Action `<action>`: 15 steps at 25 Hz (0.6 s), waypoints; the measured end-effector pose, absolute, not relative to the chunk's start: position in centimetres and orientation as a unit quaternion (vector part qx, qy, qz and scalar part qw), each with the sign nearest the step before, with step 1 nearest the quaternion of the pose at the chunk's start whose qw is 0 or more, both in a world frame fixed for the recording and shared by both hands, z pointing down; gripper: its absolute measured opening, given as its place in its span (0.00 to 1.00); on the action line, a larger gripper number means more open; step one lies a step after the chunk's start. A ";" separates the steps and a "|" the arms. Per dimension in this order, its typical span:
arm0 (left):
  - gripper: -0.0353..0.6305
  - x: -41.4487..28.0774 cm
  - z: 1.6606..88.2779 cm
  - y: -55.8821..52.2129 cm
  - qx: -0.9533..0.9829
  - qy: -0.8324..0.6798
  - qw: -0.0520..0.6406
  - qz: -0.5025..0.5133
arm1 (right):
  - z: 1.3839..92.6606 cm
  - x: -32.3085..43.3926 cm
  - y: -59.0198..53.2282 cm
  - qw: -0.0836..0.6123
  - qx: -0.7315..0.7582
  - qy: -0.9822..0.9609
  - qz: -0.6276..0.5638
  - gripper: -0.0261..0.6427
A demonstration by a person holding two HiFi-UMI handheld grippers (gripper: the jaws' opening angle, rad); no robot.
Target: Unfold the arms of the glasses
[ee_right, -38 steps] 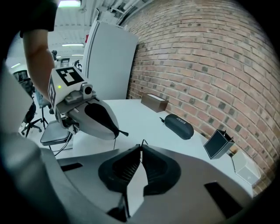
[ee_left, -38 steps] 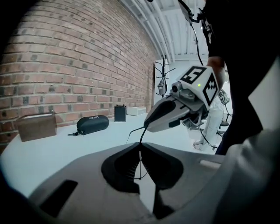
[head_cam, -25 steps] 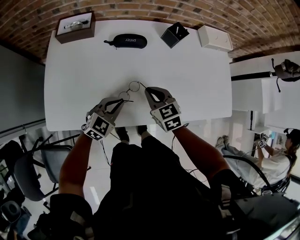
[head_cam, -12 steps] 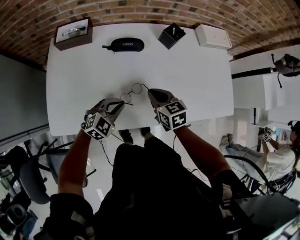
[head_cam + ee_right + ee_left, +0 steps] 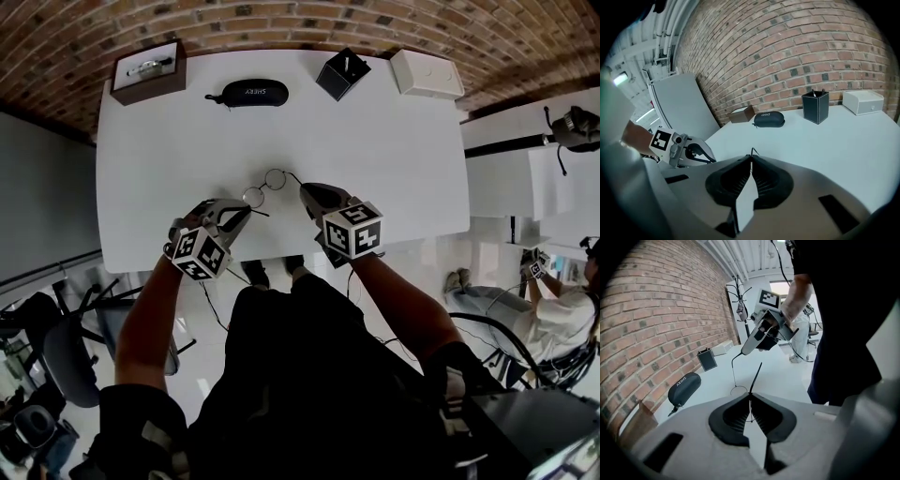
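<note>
Near the front edge of the white worktop [image 5: 394, 150], a pair of round wire-rimmed glasses [image 5: 264, 187] sits between the two claws. The left claw [image 5: 246, 212] comes in from the lower left and the right claw [image 5: 305, 189] from the lower right. In the left gripper view the left claw's black pads are closed together on thin wire of the frame. A dark arm tip [image 5: 757, 375] sticks up past the jaw ends and one round lens lies just beyond them. The same view shows the right claw pinching the end of the other thin arm, which curves down to that lens. In the right gripper view the right claw's jaws are pressed together, with a short hook of wire poking out at their tips. Whether the lenses rest on the worktop or hang just above it cannot be told. Along the far edge, well apart from the glasses, stand a brown open box [image 5: 148, 67], a black glasses case [image 5: 251, 92], a small black square holder [image 5: 342, 72] and a white box [image 5: 427, 73].
</note>
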State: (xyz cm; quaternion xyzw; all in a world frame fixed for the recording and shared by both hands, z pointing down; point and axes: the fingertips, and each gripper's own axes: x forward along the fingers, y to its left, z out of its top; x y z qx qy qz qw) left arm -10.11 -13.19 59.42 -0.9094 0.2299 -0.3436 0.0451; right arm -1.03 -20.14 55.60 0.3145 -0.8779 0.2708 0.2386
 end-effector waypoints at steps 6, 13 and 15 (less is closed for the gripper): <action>0.09 -8.9 59.5 -12.6 -0.898 0.194 0.095 -0.384 | 56.6 0.3 -18.9 0.248 0.308 -0.874 0.284 0.06; 0.09 -7.6 60.1 -12.0 -0.883 0.141 0.125 -0.429 | 58.4 1.6 -17.7 0.270 0.313 -0.860 0.299 0.06; 0.09 -7.5 60.3 -12.0 -0.877 0.132 0.133 -0.442 | 59.2 2.0 -17.2 0.281 0.313 -0.855 0.304 0.06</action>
